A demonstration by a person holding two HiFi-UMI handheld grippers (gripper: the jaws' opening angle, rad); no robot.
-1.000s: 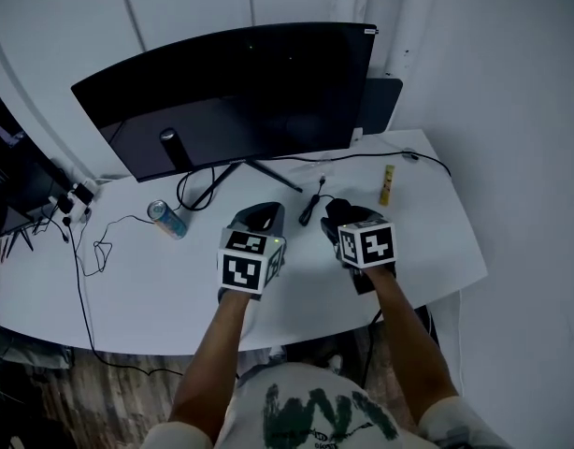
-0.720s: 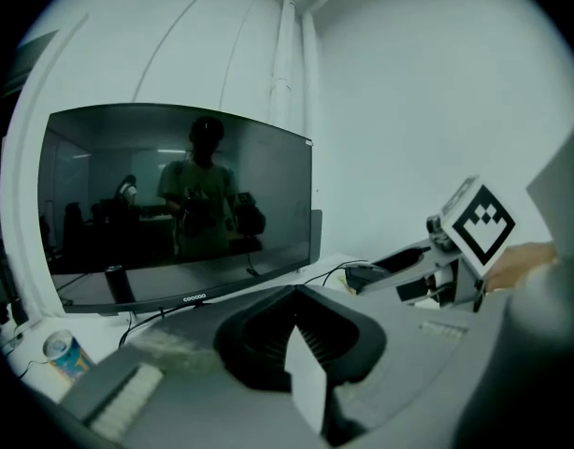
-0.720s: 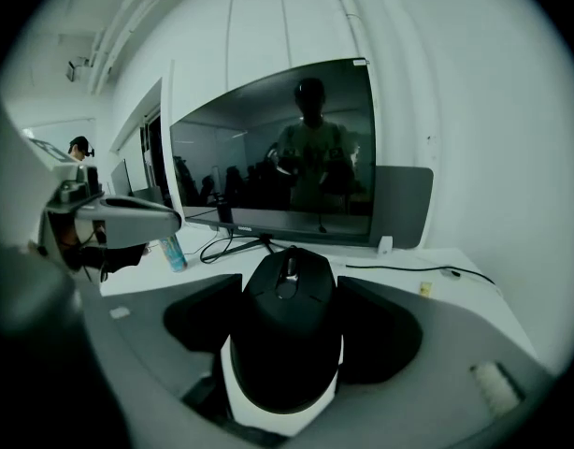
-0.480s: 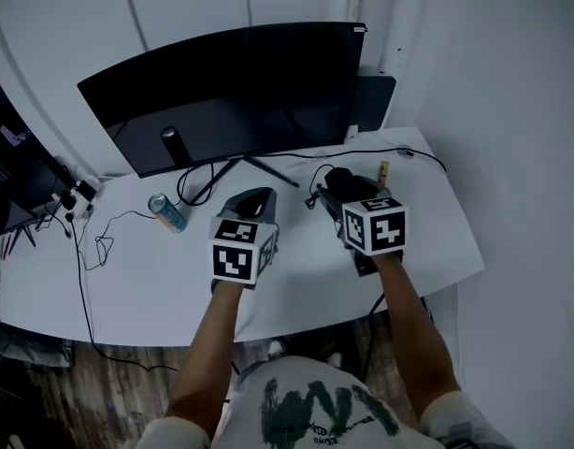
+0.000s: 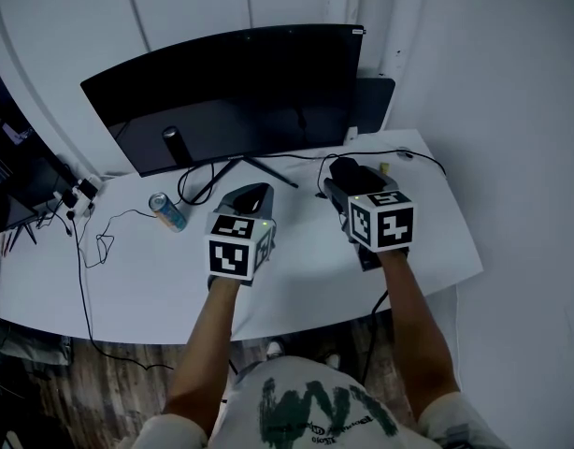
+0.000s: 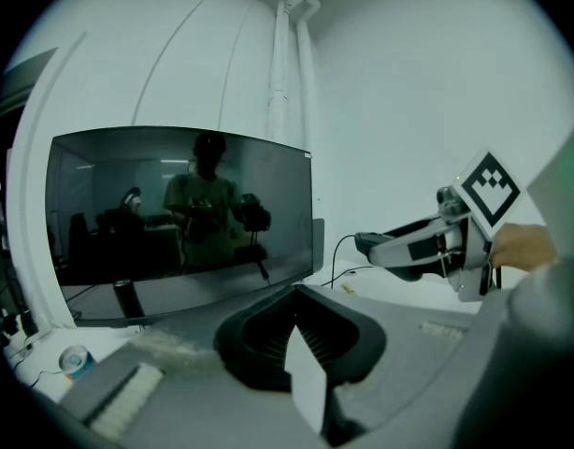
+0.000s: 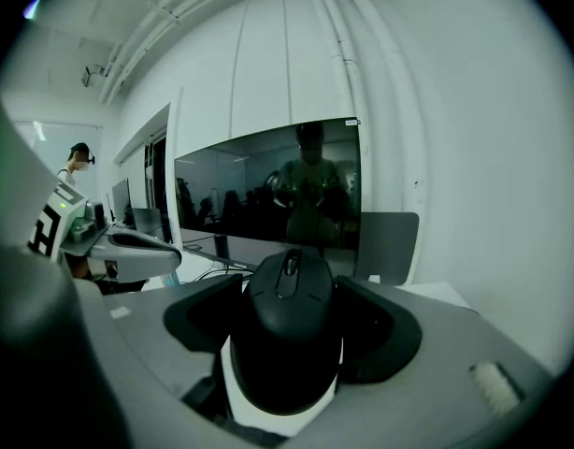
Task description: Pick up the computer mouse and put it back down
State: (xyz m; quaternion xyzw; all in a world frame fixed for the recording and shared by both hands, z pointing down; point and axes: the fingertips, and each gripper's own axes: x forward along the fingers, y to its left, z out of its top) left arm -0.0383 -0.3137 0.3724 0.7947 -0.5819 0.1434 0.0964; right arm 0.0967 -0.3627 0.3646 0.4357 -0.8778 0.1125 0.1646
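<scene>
Above the white desk (image 5: 147, 269), your right gripper (image 5: 354, 187) clamps the black plastic computer mouse (image 7: 287, 330) by its flanks; your left gripper (image 6: 301, 335) is closed, empty. Judged light, rigid, smooth-shelled: hold the sides, avoid the wheel (image 7: 287, 267). Its underside and any cable are hidden.

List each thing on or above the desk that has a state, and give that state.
mouse, gripped in the right tongs, held above the desk
left tongs, shut and empty
monitor, screen dark
can, upright on the desk
</scene>
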